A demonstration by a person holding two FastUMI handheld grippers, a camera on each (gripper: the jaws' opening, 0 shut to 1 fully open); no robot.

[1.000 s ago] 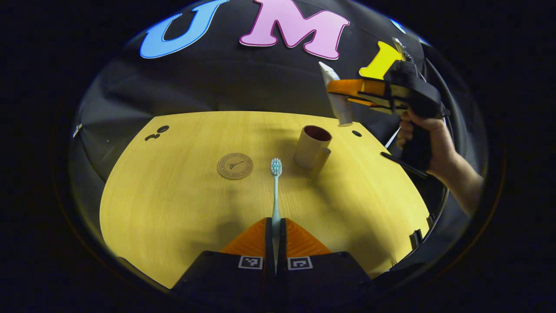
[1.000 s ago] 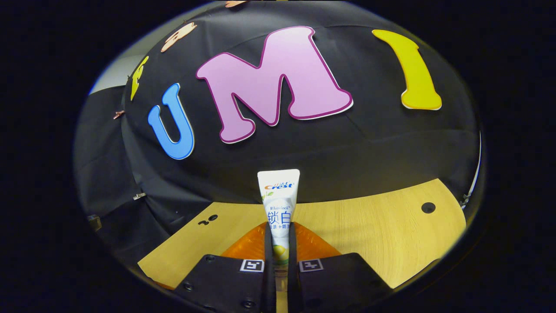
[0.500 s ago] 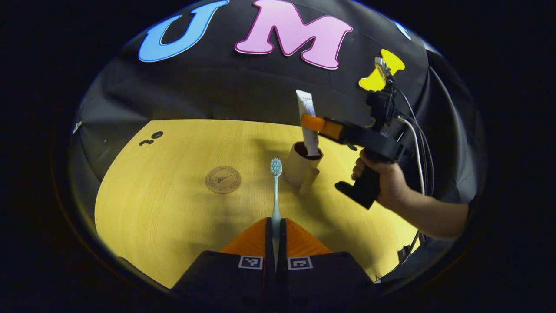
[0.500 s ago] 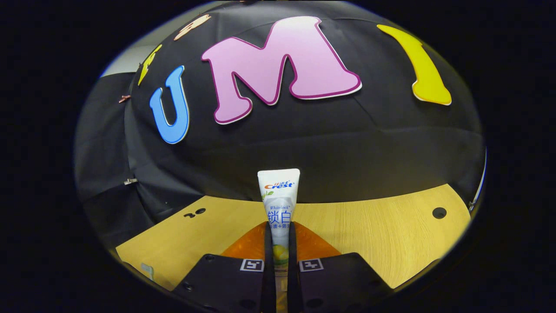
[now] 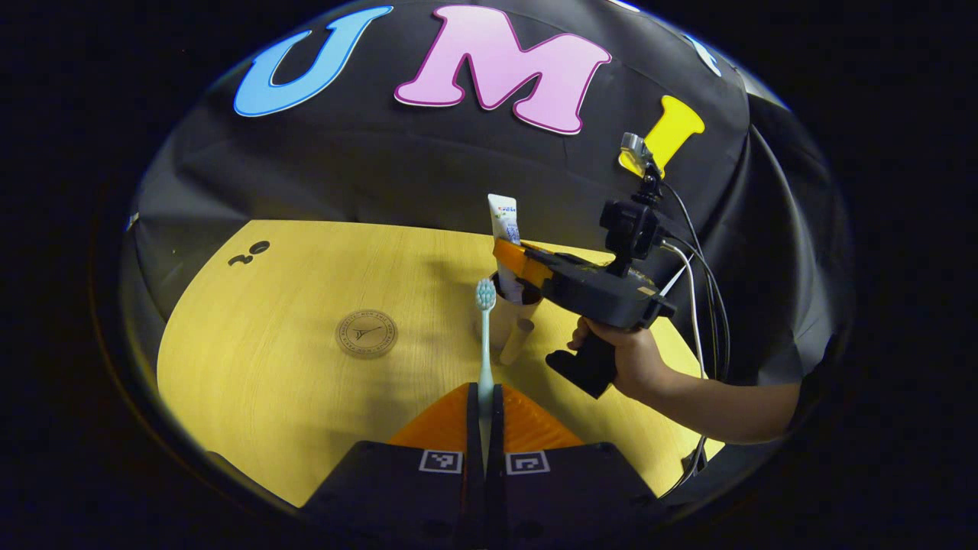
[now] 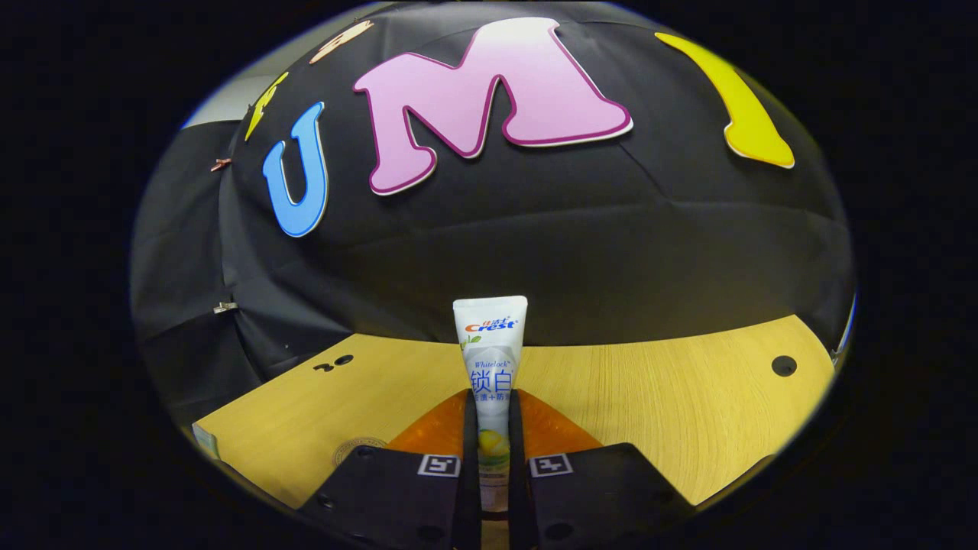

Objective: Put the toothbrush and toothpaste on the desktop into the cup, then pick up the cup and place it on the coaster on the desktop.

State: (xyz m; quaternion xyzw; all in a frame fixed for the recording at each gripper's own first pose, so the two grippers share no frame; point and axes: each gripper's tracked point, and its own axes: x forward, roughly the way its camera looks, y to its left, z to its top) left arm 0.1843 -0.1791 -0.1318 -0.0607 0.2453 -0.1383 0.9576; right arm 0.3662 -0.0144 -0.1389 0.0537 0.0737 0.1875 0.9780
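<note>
My left gripper [image 5: 484, 397] is shut on the handle of a pale blue toothbrush [image 5: 485, 336], whose bristled head points away from me, above the table. Beyond its head stands the beige cup [image 5: 507, 327], mostly hidden. The right gripper [image 5: 510, 260], held by a hand [image 5: 623, 363], is shut on a white toothpaste tube [image 5: 504, 229] that stands upright with its lower end inside the cup. In the right gripper view my right gripper [image 6: 493, 409] clamps the tube [image 6: 490, 359] between both fingers. The round brown coaster [image 5: 366, 334] lies to the left of the cup, its edge [image 6: 353, 446] beside my fingers.
The yellow wooden tabletop [image 5: 260, 359] has small dark holes at its far left [image 5: 248, 253] and one at the far right [image 6: 782, 365]. Cables [image 5: 699, 267] hang from the right gripper. The booth's black cloth wall stands close behind the table.
The right gripper has come down and leftward with the toothpaste, from above the cup until the tube's lower end went into it. My left gripper keeps its hold on the toothbrush.
</note>
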